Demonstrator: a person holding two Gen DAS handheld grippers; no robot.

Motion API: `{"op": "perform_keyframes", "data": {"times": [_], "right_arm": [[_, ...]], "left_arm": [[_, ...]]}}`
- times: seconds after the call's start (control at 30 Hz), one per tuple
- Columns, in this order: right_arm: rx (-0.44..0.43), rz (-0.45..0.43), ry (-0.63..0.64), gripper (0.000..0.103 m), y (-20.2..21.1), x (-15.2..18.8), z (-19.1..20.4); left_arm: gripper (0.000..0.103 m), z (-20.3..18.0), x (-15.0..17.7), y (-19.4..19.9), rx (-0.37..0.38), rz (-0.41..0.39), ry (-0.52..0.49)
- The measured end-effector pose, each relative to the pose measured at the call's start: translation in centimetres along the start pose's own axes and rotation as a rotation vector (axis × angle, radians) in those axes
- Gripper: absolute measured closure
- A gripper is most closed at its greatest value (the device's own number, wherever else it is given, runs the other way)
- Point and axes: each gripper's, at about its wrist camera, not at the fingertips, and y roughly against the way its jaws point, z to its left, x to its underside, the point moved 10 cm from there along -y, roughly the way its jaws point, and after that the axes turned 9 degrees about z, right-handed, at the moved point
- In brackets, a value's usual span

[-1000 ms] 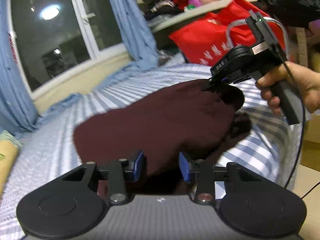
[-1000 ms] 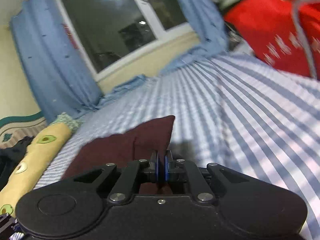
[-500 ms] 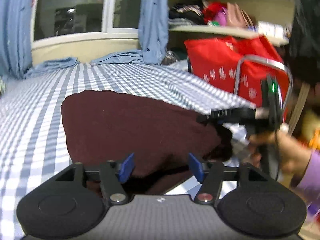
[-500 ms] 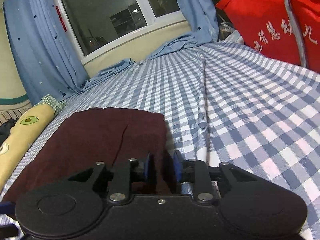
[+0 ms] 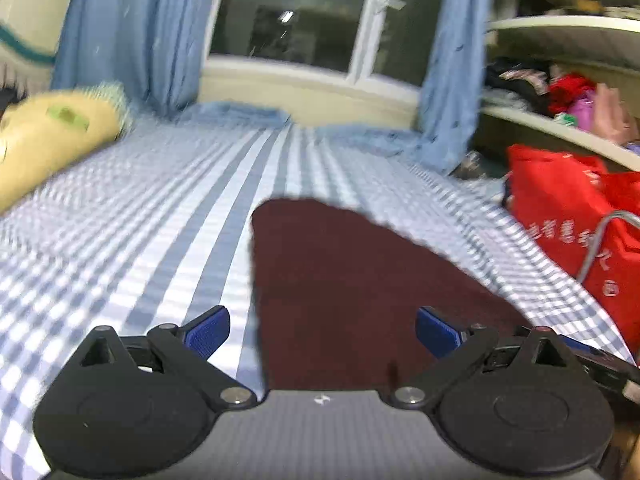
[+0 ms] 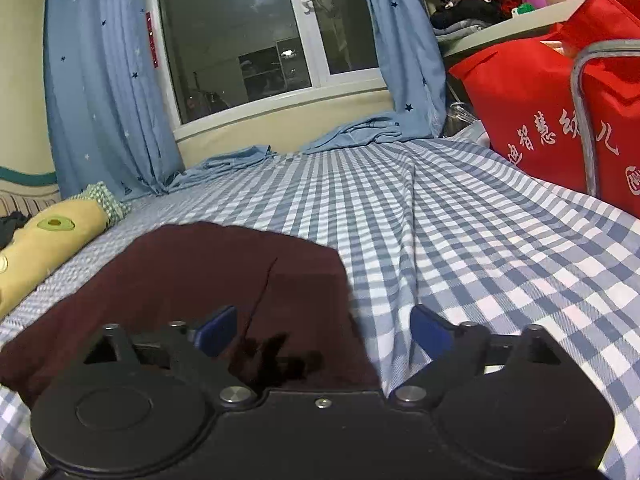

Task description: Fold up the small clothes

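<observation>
A dark maroon garment (image 5: 344, 272) lies folded flat on the blue checked bedsheet (image 5: 152, 240). My left gripper (image 5: 322, 330) hangs over its near edge, jaws opening wide, pads clear of the cloth. In the right wrist view the same garment (image 6: 192, 276) spreads to the left, with a fold line running down it. My right gripper (image 6: 322, 326) is over the garment's near right corner, jaws opening wide; the cloth lies below them and the pads do not press on it.
A yellow avocado-print bolster (image 6: 44, 240) lies at the bed's left side. A red bag (image 6: 560, 120) stands at the right edge, below a cluttered shelf (image 5: 560, 120). Blue curtains (image 6: 104, 92) and a dark window (image 6: 256, 36) close the far end.
Both grippers opened and let go of the maroon garment, which now lies flat. The left gripper rolled level and swung left; the right gripper has left its view.
</observation>
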Motion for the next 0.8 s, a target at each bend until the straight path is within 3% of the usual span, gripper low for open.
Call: {"op": "perform_keyframes", "data": {"times": [0.13, 0.43, 0.63, 0.8], "right_arm": [[0.022, 0.024, -0.02, 0.004, -0.5, 1.6, -0.5], [0.139, -0.037, 0.088, 0.001, -0.2, 3.8, 1.1], [0.193, -0.096, 0.055, 0.001, -0.1, 4.6, 1.2], [0.163, -0.122, -0.023, 0.001, -0.4, 5.3, 0.7]], "left_arm": [[0.002, 1.0, 1.9, -2.4, -0.034, 0.086, 0.013], [0.001, 2.0, 4.9, -4.2, -0.074, 0.119, -0.038], [0.0, 2.9, 5.8, -4.8, -0.011, 0.159, 0.029], [0.0, 2.9, 5.8, -4.9, -0.019, 0.154, 0.028]]}}
